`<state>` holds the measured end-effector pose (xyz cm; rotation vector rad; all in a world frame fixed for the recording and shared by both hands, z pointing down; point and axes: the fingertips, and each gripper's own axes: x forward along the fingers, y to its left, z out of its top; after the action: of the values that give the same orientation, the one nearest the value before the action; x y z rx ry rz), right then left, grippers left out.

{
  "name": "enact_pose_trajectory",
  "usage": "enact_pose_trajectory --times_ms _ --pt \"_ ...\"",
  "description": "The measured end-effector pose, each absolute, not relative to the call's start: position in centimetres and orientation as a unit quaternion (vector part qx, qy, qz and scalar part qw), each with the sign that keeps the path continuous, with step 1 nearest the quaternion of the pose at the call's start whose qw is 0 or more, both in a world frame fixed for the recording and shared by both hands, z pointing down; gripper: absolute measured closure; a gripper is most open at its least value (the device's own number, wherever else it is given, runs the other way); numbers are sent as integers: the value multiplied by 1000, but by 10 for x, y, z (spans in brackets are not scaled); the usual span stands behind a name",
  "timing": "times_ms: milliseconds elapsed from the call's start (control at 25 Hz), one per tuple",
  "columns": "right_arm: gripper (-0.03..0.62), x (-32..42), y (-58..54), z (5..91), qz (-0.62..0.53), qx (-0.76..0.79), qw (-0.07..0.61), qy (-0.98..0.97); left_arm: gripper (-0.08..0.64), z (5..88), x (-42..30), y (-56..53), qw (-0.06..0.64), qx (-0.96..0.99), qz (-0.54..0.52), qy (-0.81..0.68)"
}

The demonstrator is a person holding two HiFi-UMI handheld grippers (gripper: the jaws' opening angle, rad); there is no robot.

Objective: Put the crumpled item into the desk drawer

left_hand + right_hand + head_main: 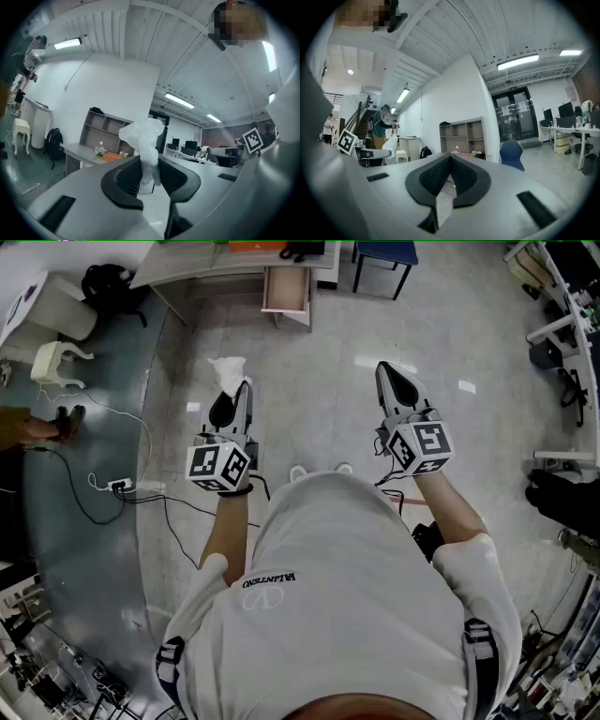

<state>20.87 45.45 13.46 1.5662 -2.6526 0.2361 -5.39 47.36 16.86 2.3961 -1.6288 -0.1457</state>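
A crumpled white item sticks up from the tips of my left gripper, which is shut on it at chest height over the floor. In the left gripper view the crumpled item is pinched between the dark pads and rises above them. My right gripper is shut with nothing in it; its pads meet at the tips. Ahead, an open desk drawer hangs under the grey desk. Both grippers are well short of it.
A blue chair stands right of the drawer. A white stool, a black backpack and a power strip with cables lie to the left. Desks and gear line the right wall. A person in green stands far left.
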Motion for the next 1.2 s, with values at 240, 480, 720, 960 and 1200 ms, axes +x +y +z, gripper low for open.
enact_pose_trajectory --times_ms 240,480,720,960,1200 --pt "594 209 457 141 88 513 18 -854 463 175 -57 476 124 819 -52 -558" --pt "592 207 455 141 102 520 15 -848 463 175 -64 478 126 820 -54 -555" --pt "592 184 447 138 99 535 20 -839 463 179 -97 482 132 821 -59 -552" --pt "592 174 440 126 70 551 24 -831 463 193 -120 485 133 825 -52 -546" --pt "592 168 441 134 78 563 34 -822 463 219 -140 487 154 819 -40 -552"
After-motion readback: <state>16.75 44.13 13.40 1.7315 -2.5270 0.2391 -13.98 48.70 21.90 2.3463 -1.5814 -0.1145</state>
